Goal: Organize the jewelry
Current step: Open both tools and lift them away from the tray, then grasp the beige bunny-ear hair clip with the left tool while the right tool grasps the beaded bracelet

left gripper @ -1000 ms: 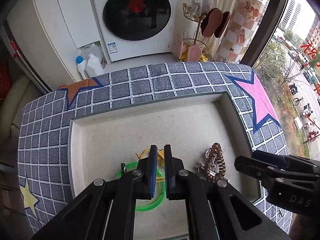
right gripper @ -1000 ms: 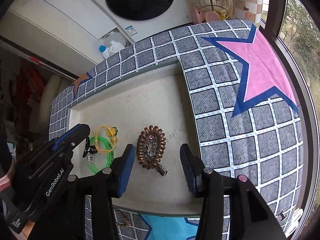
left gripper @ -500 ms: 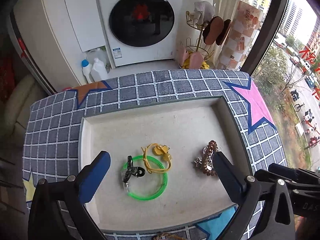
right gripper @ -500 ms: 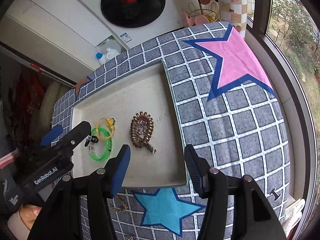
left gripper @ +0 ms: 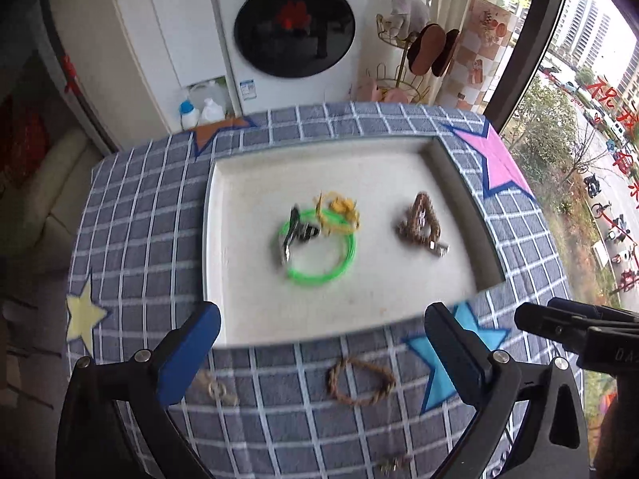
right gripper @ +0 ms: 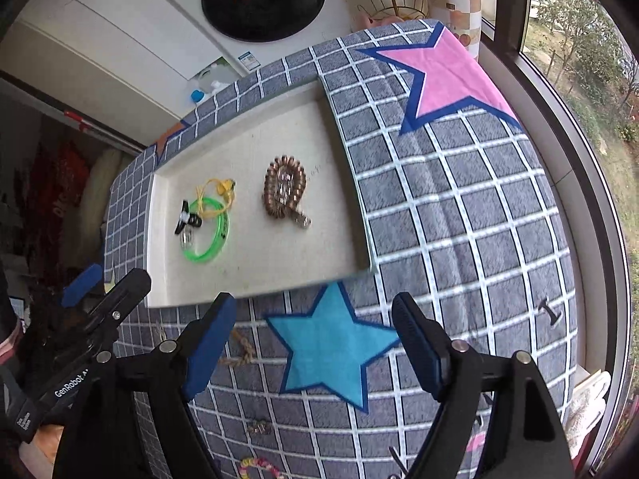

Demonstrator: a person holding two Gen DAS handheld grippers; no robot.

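A cream tray [left gripper: 247, 183] [right gripper: 255, 275] lies on the checked cloth. In it are a green bangle [left gripper: 319, 275] [right gripper: 207, 253], a black and silver clip [left gripper: 293, 231] [right gripper: 185, 221], a yellow cord piece [left gripper: 339, 207] [right gripper: 217, 191] and a copper bead bracelet [left gripper: 421, 221] [right gripper: 284, 189]. A brown rope bracelet [left gripper: 359, 379] [right gripper: 241, 349] lies on the cloth in front of the tray. My left gripper [left gripper: 319, 351] is open and empty above it. My right gripper [right gripper: 315, 343] is open and empty over the blue star.
Small pieces lie on the cloth near me: a knotted cord [left gripper: 215, 387], a small chain [right gripper: 259, 426], a coloured bead bracelet [right gripper: 259, 465] and a black clip [right gripper: 549, 311]. A washing machine [left gripper: 295, 28] and a shoe rack [left gripper: 415, 60] stand beyond the table. A window is at the right.
My left gripper let go of the yellow piece, opened wide and drew back and up out of the tray. My right gripper drew back too, staying open.
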